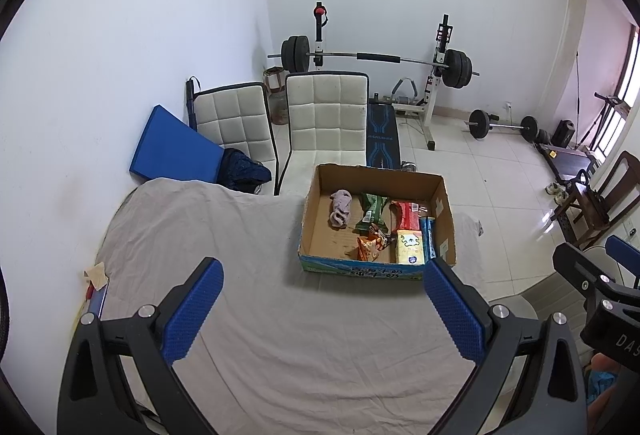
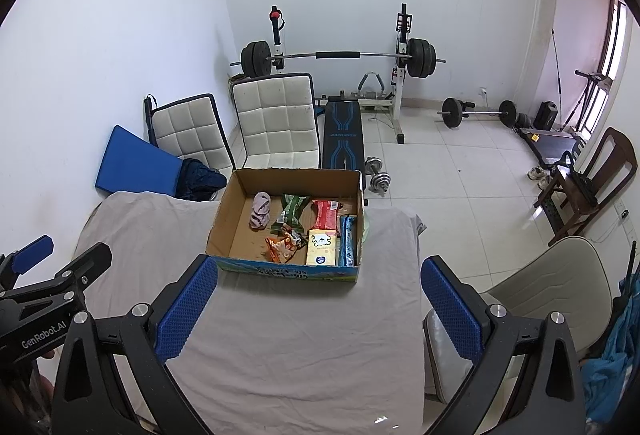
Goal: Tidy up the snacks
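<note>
An open cardboard box [image 1: 320, 191] [image 2: 234, 203] rests on the grey-clothed table [image 1: 248, 315] [image 2: 288, 339]. Inside lie several snacks: a pink pack [image 1: 340, 209] [image 2: 260, 210], a green pack [image 1: 371, 211] [image 2: 291, 211], a red pack [image 1: 407, 217] [image 2: 326, 215], an orange pack [image 1: 368, 247] [image 2: 280, 249], a yellow carton [image 1: 410, 247] [image 2: 321, 247] and a blue pack [image 1: 428, 239] [image 2: 347, 239]. My left gripper [image 1: 323, 273] is open and empty, hovering short of the box. My right gripper [image 2: 319, 271] is open and empty too, just before the box's front wall.
Two white padded chairs [image 1: 324, 119] [image 2: 276, 123] stand behind the table, with a blue mat [image 1: 172, 147] against the wall. A barbell rack [image 1: 380, 59], weight bench [image 2: 342, 139] and dumbbells [image 2: 376, 175] fill the far floor. A beige chair [image 2: 552, 283] sits right of the table; a wooden chair [image 2: 592, 179] further right.
</note>
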{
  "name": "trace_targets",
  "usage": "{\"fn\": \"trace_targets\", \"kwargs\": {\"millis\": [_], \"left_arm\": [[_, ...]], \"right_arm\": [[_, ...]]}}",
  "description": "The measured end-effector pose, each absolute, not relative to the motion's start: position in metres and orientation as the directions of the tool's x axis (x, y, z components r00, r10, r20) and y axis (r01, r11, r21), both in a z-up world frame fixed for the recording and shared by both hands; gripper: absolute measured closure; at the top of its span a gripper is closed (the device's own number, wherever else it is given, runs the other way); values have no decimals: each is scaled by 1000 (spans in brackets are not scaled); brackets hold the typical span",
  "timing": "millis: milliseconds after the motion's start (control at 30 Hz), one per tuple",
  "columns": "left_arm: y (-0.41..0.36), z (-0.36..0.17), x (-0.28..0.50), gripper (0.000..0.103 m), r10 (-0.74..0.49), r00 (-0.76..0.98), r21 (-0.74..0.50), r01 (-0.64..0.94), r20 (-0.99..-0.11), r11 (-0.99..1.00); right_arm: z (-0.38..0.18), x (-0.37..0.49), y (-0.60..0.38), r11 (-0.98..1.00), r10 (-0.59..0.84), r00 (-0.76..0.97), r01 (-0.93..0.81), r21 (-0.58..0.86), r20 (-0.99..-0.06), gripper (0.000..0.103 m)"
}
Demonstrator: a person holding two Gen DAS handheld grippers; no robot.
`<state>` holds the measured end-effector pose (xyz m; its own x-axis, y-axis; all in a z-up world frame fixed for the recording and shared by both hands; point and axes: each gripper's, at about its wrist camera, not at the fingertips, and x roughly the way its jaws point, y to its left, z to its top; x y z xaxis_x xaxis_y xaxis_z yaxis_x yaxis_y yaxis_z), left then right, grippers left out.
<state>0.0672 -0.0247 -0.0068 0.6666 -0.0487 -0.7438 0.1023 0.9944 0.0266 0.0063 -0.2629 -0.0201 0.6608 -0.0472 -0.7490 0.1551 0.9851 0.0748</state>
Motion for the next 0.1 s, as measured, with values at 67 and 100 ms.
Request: {"fn": "trace_targets", "kwargs": {"millis": [67,100], "left_arm": [[-24,-5,67,1,-49,667,26,102,-743,994],[-25,-4,66,1,-50,668,26,103,-742,994]], "right_arm": [[-18,5,-262,985,-47,661,156,75,-749,0],[-18,5,-262,985,-48,661,155,75,-748,0]]}}
